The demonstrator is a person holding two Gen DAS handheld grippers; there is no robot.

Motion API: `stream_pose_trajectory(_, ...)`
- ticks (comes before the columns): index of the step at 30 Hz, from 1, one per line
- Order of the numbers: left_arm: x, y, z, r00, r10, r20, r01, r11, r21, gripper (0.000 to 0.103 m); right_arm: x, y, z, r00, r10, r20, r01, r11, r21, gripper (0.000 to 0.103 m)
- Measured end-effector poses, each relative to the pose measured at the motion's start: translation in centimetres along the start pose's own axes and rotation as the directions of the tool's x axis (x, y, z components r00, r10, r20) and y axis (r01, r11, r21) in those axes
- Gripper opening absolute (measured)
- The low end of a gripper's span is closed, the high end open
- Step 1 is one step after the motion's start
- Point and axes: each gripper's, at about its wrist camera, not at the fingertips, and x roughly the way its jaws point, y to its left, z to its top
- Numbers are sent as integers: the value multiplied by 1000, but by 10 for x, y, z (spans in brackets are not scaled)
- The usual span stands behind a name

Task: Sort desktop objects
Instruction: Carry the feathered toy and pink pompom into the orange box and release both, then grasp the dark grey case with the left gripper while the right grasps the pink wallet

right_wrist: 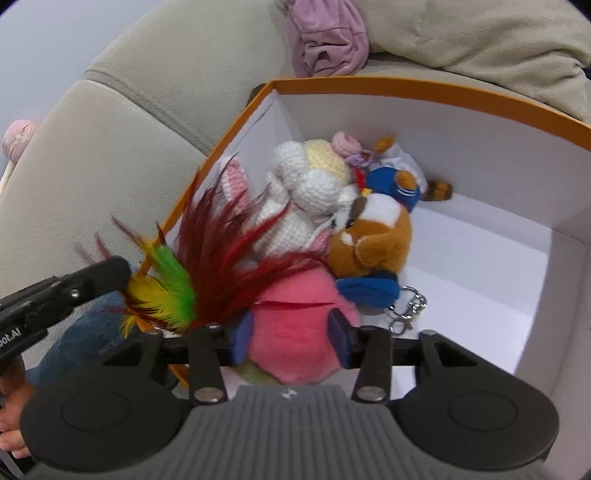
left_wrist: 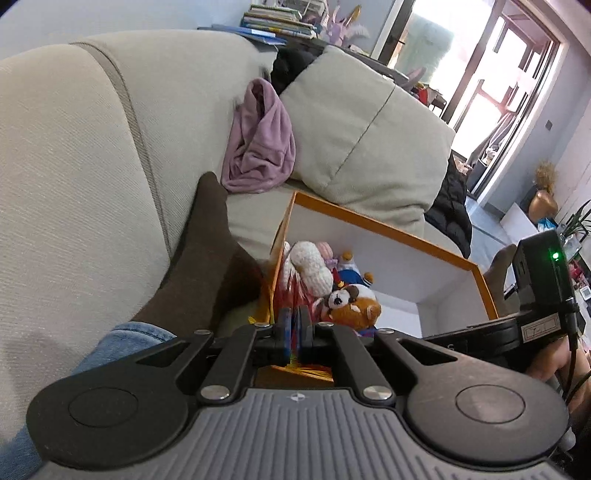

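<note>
The right hand-held gripper (right_wrist: 291, 338) grips a soft pink plush toy (right_wrist: 295, 325) over the orange-rimmed white cardboard box (right_wrist: 480, 99); the left hand-held gripper (left_wrist: 294, 325) pinches a red-green-yellow feather toy (right_wrist: 173, 288).

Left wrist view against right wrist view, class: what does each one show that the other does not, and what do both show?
Only the left wrist view shows the stack of books, the bright window and a dark sock. Only the right wrist view shows the pink plush between the right gripper pads, and the metal clasp. Both show the orange-rimmed box, the brown plush, the crocheted toy and the feathers.
</note>
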Motion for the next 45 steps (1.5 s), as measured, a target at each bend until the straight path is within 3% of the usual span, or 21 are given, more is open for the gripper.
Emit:
stream_pose_trajectory(6, -9, 3, -6, 1000, 11, 1, -11, 1000, -17, 3, 17, -5, -4, 999, -14, -36, 15, 999, 35, 24)
stream_pose_trajectory(8, -12, 5, -10, 1000, 27, -6, -27, 999, -21, 4, 21, -2, -6, 999, -19, -38, 20, 999, 27, 24)
stream_pose_trajectory(14, -28, 2, -23, 999, 44, -32, -44, 999, 13, 11, -11, 15, -22, 997, -46, 65, 50, 997, -61, 25)
stream_pose_trajectory(18, -36, -3, -36, 992, 88, -88, -83, 994, 67, 15, -46, 30, -49, 982, -69, 176, 96, 984, -149, 26)
stream_pose_trajectory(21, -42, -4, -47, 982, 125, -138, -113, 989, 90, 19, -74, 37, -75, 956, -85, 281, 141, 973, -183, 28)
stream_pose_trajectory(25, -51, -4, -65, 963, 177, -205, -158, 982, 104, 23, -93, 44, -104, 949, -34, 313, 101, 974, -202, 32)
stream_pose_trajectory(32, -66, -8, -91, 925, 240, -295, -221, 971, 95, 35, -72, 62, -153, 973, 18, 231, 50, 958, -283, 39)
stream_pose_trajectory(34, -67, -10, -97, 909, 262, -325, -244, 965, 96, 44, -63, 67, -164, 979, 21, 202, 43, 951, -307, 41)
stream_pose_trajectory(35, -68, -10, -100, 901, 269, -340, -255, 963, 87, 59, -57, 70, -170, 982, 13, 190, 50, 944, -325, 43)
stream_pose_trajectory(36, -69, -10, -102, 897, 271, -350, -261, 962, 74, 64, -54, 72, -176, 984, 7, 180, 56, 938, -342, 44)
stream_pose_trajectory(41, -68, -11, -111, 881, 262, -394, -276, 961, 23, 65, -43, 84, -197, 985, -17, 170, 89, 899, -428, 47)
stream_pose_trajectory(45, -60, -18, -118, 865, 299, -403, -309, 950, 42, 66, -38, 89, -207, 983, -33, 180, 117, 870, -479, 49)
